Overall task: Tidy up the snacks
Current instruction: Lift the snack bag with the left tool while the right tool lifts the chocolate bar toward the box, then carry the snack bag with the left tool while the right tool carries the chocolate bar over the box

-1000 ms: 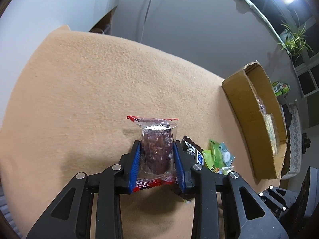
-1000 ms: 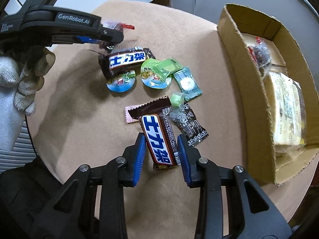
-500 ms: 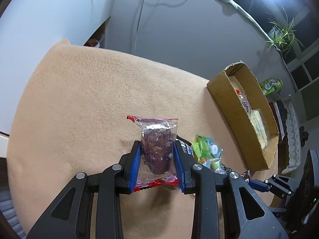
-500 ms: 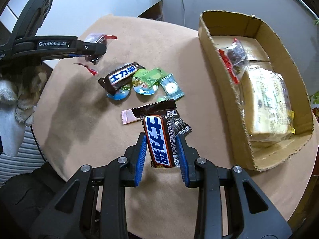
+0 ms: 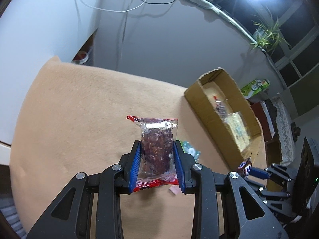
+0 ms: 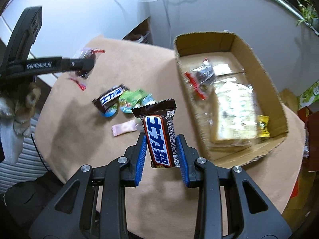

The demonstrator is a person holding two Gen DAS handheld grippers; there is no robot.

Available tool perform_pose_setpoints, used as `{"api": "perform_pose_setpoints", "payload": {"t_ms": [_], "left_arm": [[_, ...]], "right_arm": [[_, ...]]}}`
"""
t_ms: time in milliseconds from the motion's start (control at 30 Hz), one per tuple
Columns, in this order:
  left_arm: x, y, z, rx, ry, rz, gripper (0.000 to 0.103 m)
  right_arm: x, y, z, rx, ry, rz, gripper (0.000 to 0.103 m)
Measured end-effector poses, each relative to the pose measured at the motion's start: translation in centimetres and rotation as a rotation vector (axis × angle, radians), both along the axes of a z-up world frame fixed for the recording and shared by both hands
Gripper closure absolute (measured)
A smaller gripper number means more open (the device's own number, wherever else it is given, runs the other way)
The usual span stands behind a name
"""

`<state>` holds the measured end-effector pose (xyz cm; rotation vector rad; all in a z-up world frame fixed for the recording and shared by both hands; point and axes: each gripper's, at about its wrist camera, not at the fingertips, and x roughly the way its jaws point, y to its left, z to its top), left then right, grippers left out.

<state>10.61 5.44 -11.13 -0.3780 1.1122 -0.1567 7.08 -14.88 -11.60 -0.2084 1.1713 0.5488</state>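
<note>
Holding two snacks above the tan cloth-covered table [image 5: 83, 107].
Left gripper [image 5: 157, 165] clamps a clear red-edged packet of dark dried fruit [image 5: 156, 149]; right gripper [image 6: 160, 157] clamps a brown chocolate bar with blue lettering [image 6: 159, 137], open cardboard box [image 6: 277, 103] at two o'clock.

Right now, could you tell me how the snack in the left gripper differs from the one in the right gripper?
The date snack in the left gripper sits in a clear wrapper with red ends, so its dark filling shows; the chocolate bar in the right gripper has an opaque brown wrapper with a blue and white label. The date snack is plump, the chocolate bar slim. Both are clamped above the table.
</note>
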Motion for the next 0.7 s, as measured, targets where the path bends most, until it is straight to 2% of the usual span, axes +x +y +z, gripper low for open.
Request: {"api": "perform_pose_setpoints", "payload": {"t_ms": [367, 700], "left_arm": [[1.5, -3.4, 2.1, -0.032, -0.044, -0.074, 0.073], [3.8, -6.9, 2.8, -0.036, -0.065, -0.134, 0.073]], "right_arm": [[3.0, -3.7, 2.7, -0.003, -0.059, -0.086, 0.072], [5.9, -5.7, 3.6, -0.019, -0.081, -0.126, 0.072]]}}
